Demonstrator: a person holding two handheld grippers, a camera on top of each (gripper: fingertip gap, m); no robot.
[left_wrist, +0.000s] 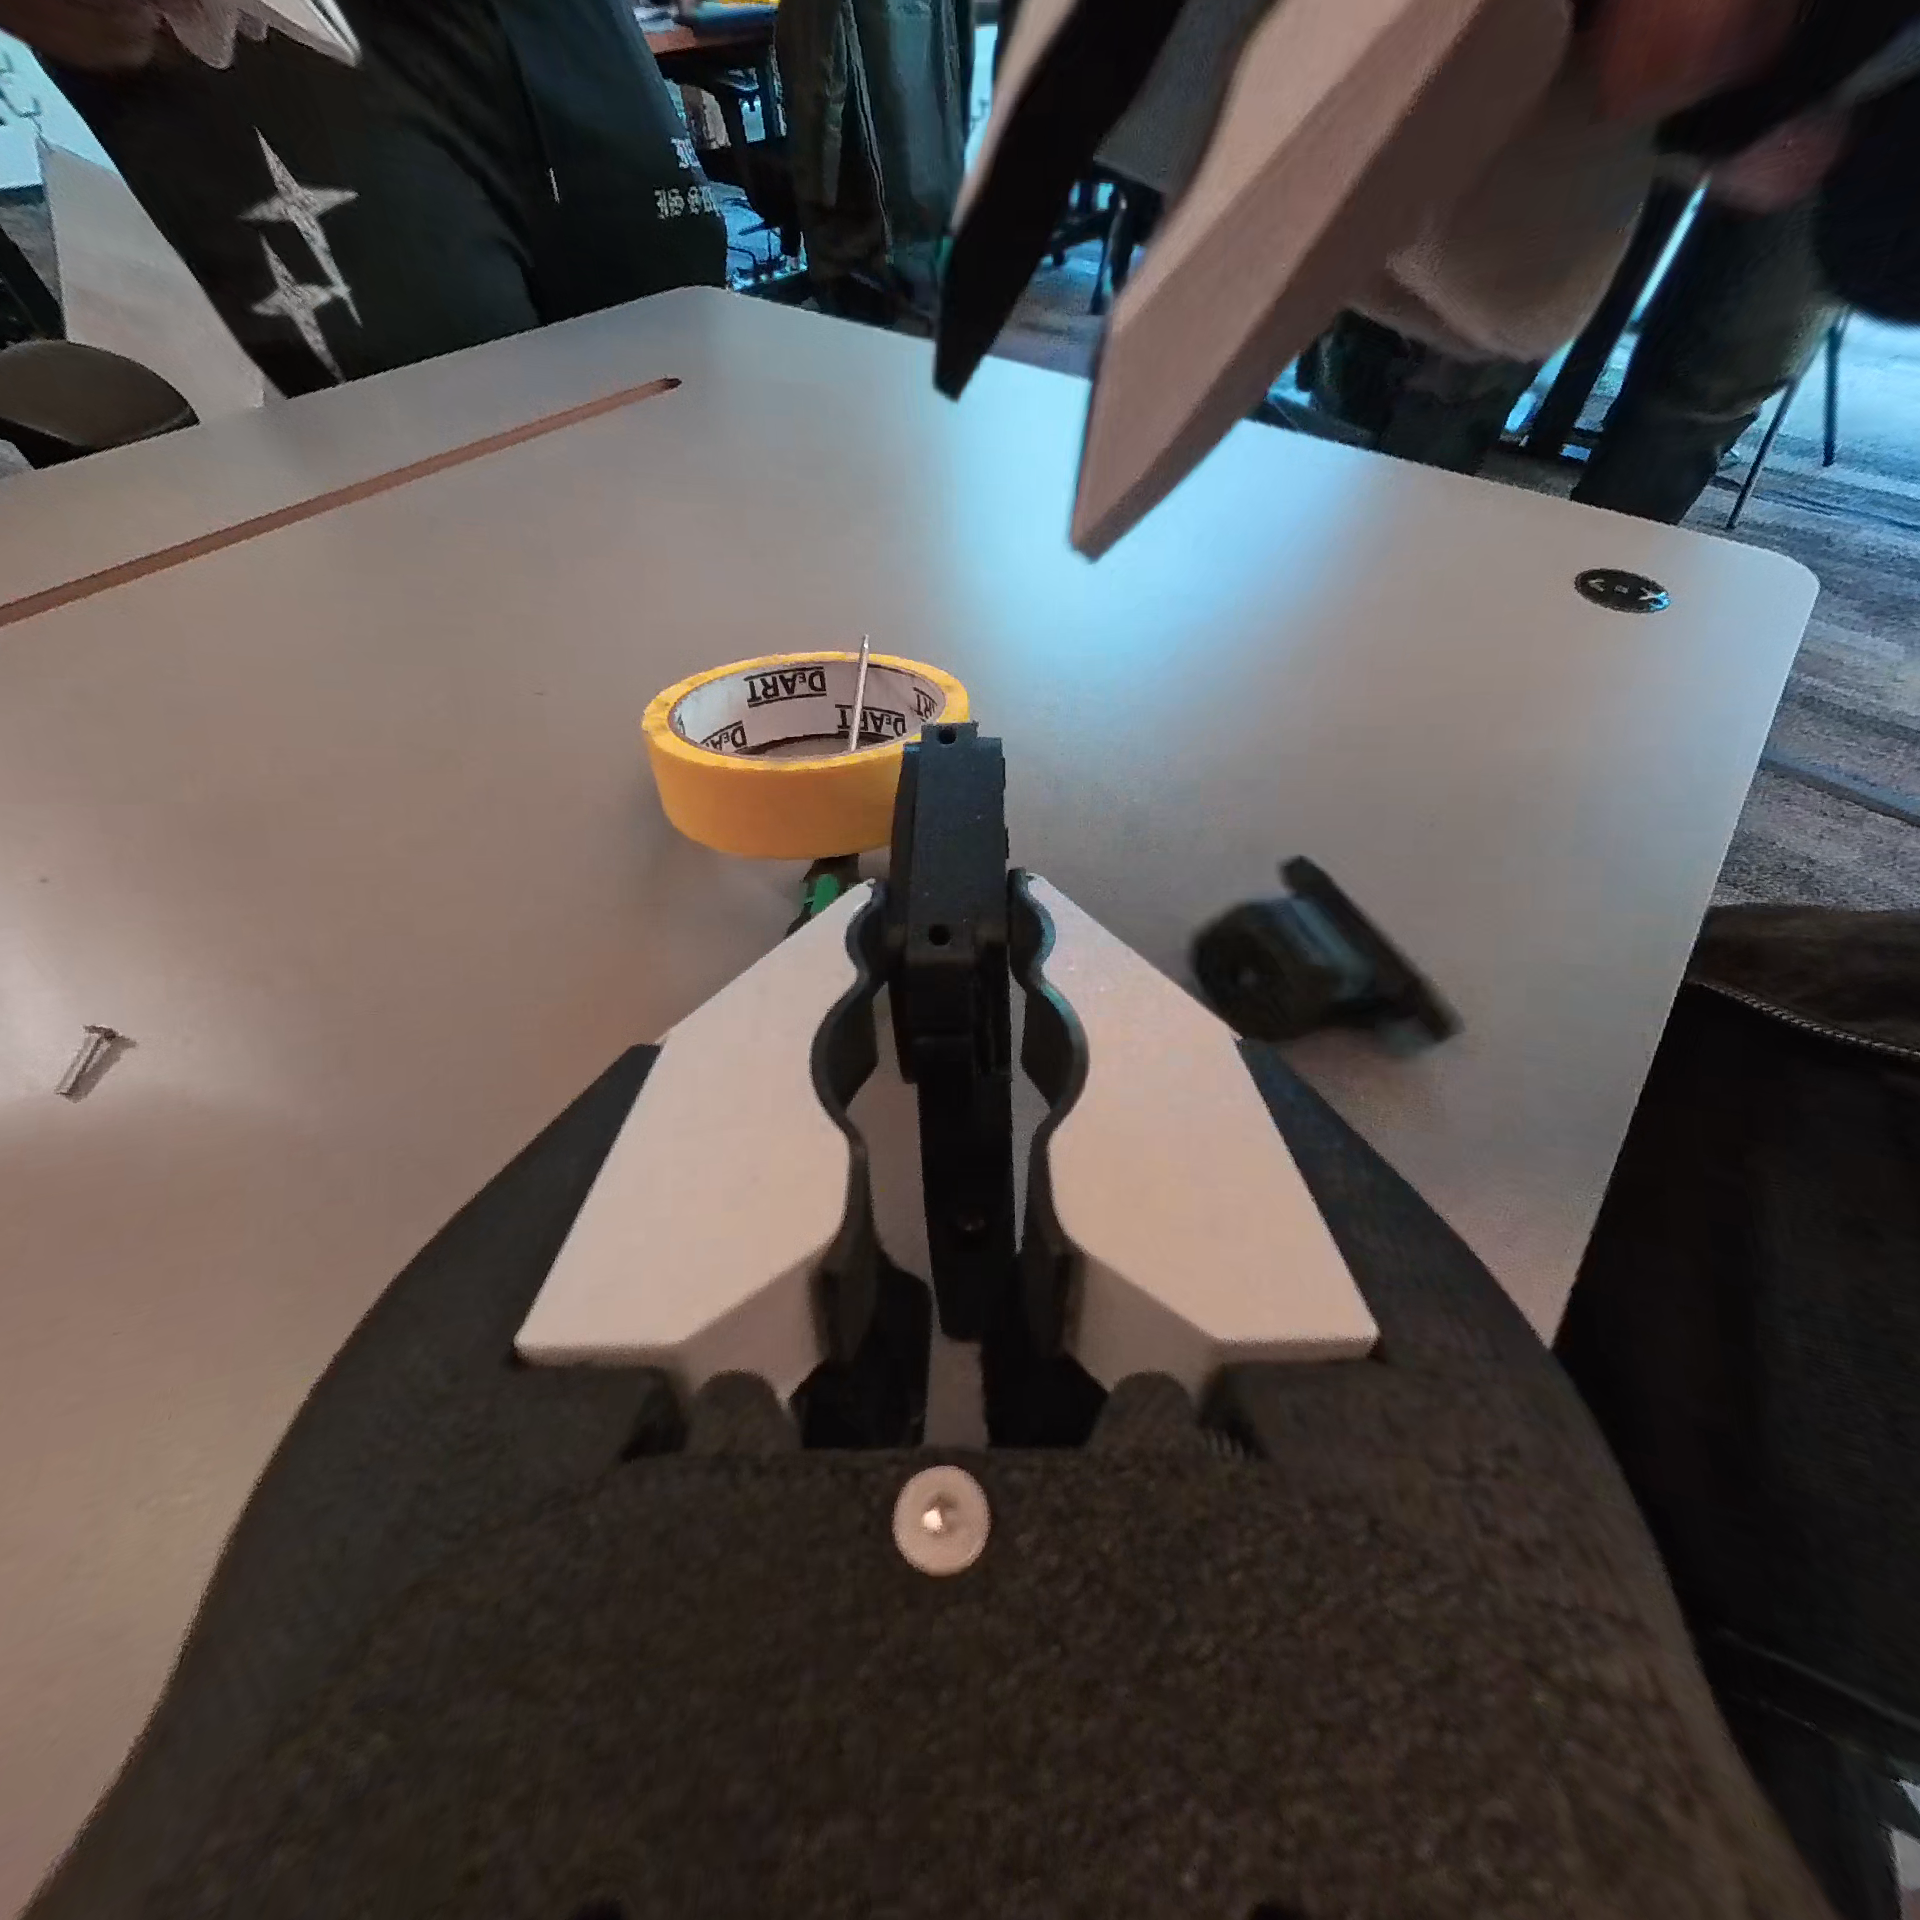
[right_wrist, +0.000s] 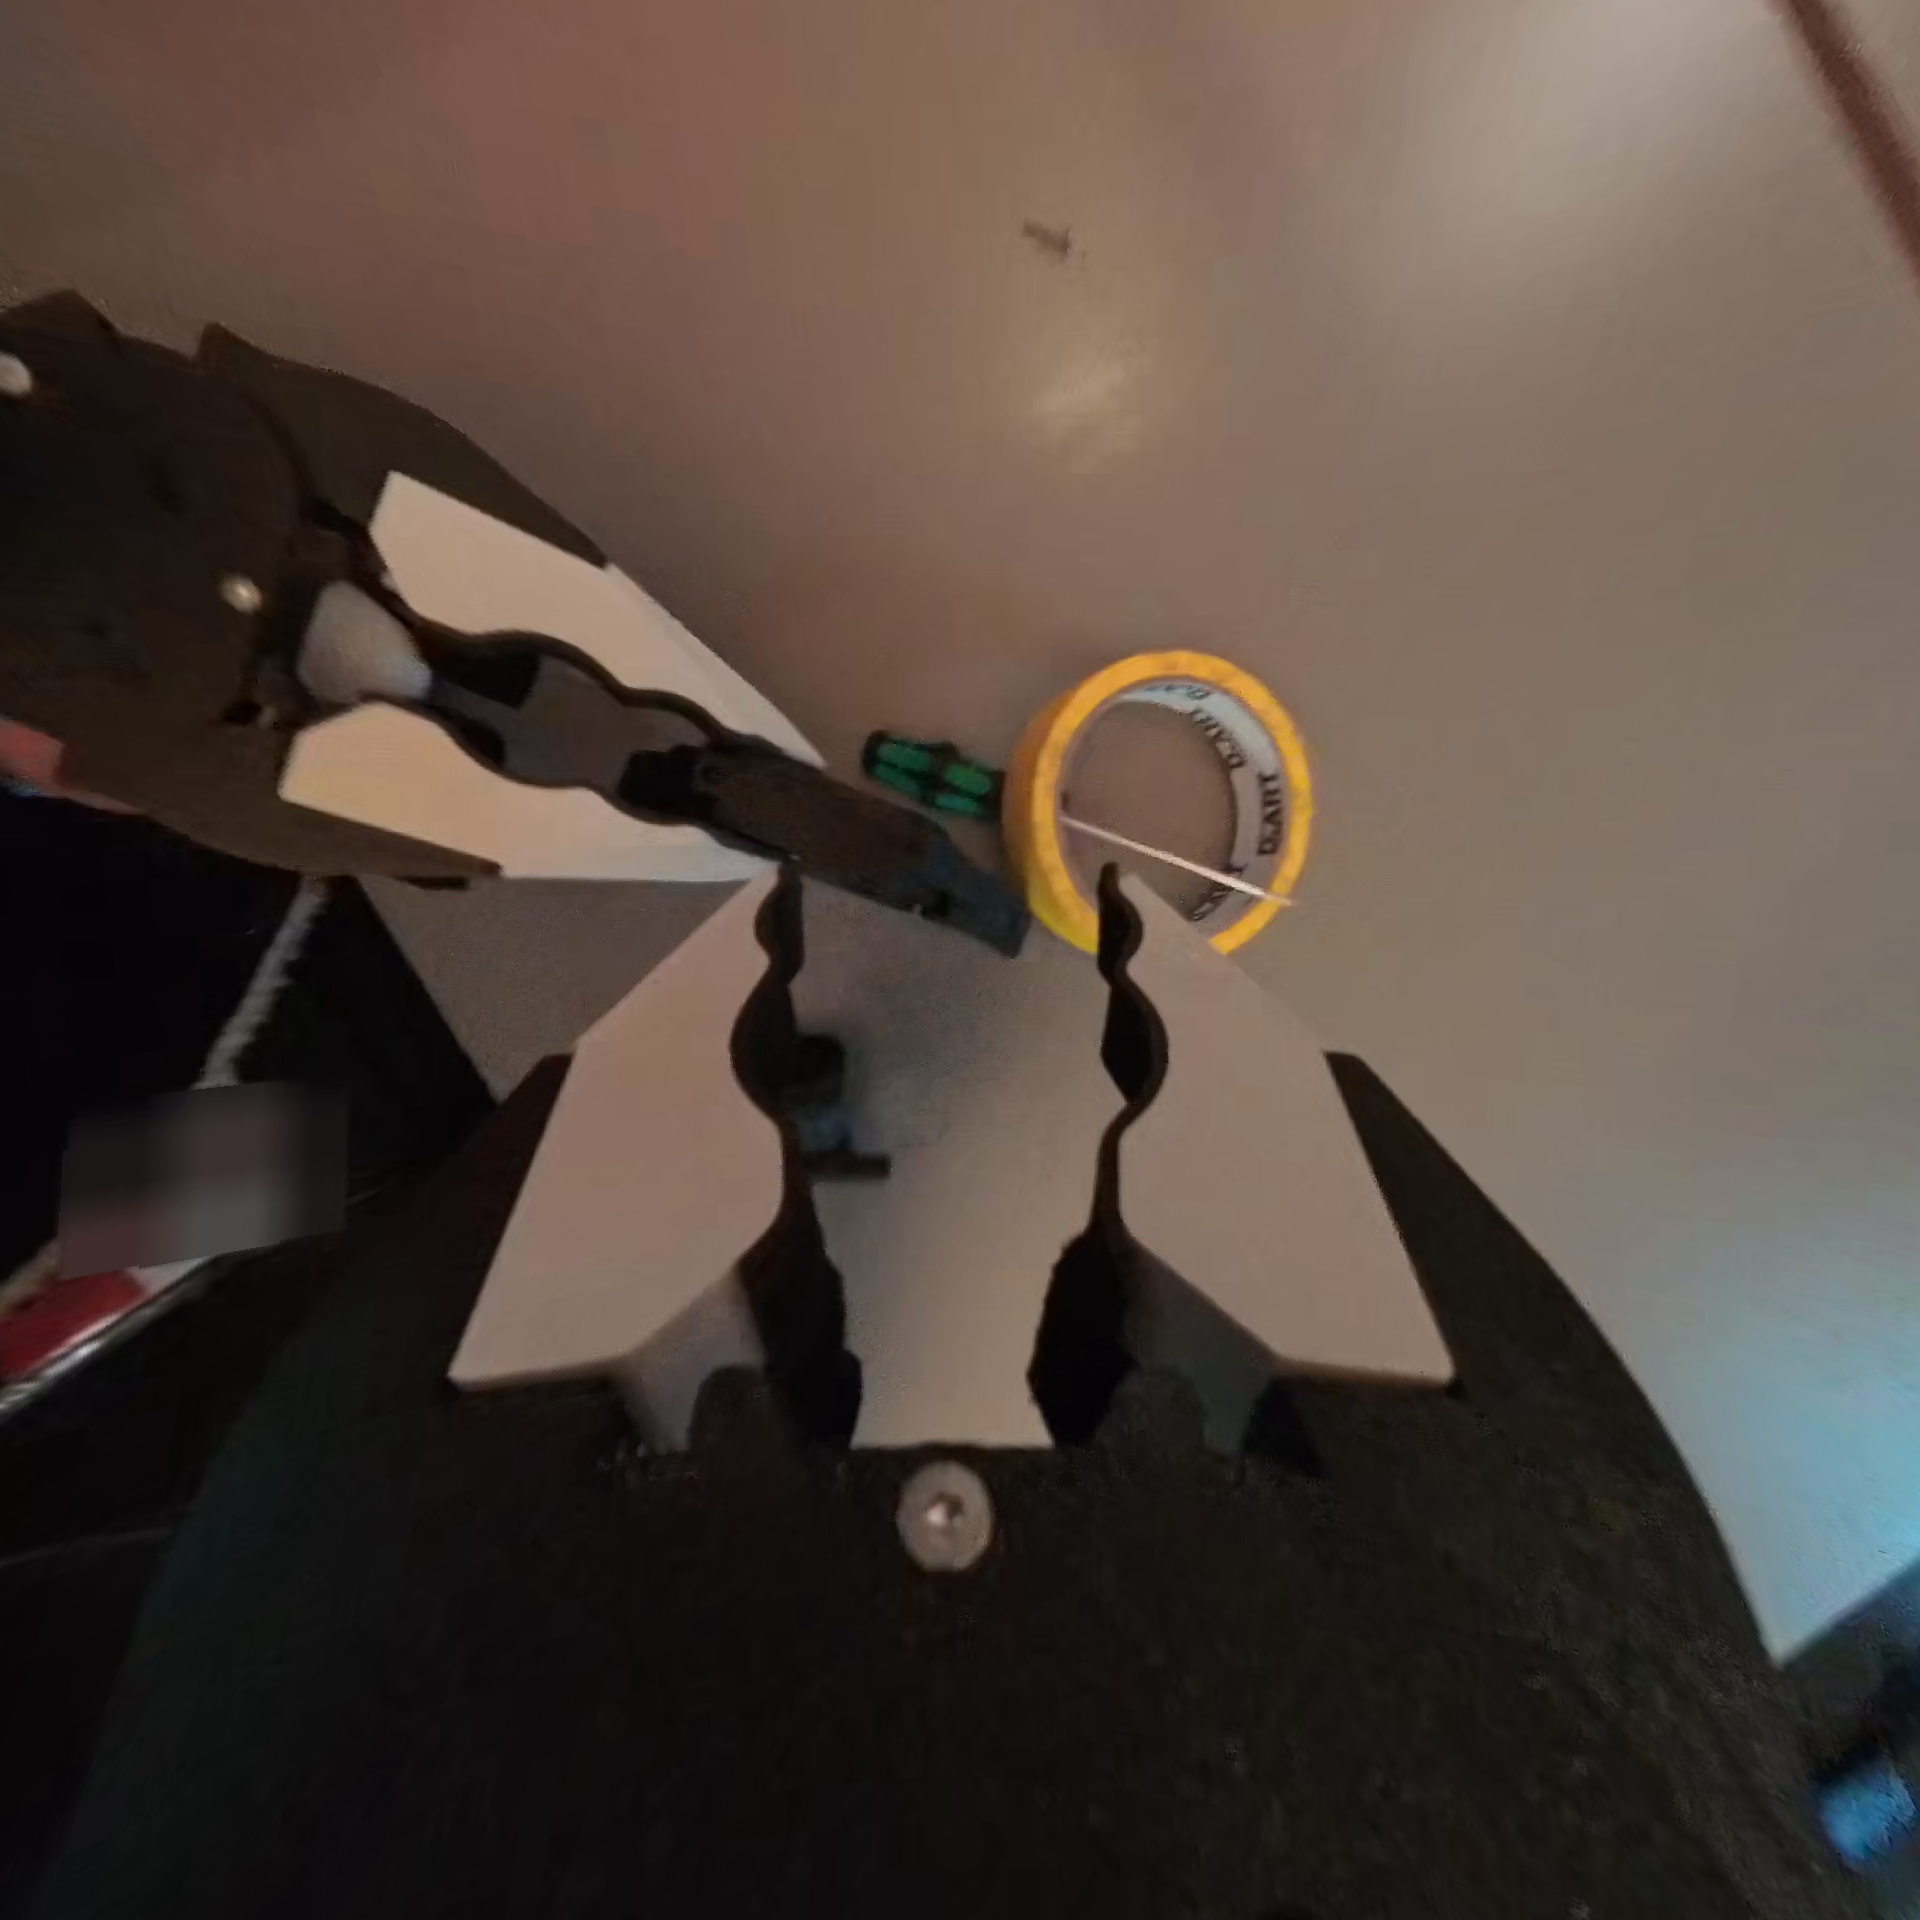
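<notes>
My left tongs (left_wrist: 940, 904) are clamped tight on a flat black part (left_wrist: 951, 935) that stands on edge between the fingers and sticks out past the tips, toward the yellow tape roll (left_wrist: 790, 790). My right tongs (right_wrist: 945, 894) are spread wide and hold nothing; they hang above the desk (right_wrist: 1455, 520) looking nearly straight down, the tips just above the tape roll (right_wrist: 1049, 831) and the tip of the part (right_wrist: 831, 821) held by the left tongs (right_wrist: 665, 769), which come in low from the left at a slant. From the left view the right tongs (left_wrist: 1023, 457) point down from the top, above the desk's (left_wrist: 416, 644) far edge. I count one tape roll near the desk's middle, with one thin needle (left_wrist: 859, 691) leaning across its hole; one green-and-black tool handle (right_wrist: 925, 774) lying against the roll; one small screw (left_wrist: 91, 1060) alone toward the left edge; and one black piece (left_wrist: 1314, 961) toward the right edge. A person in a dark top (left_wrist: 343, 177) stands beyond the far edge.
</notes>
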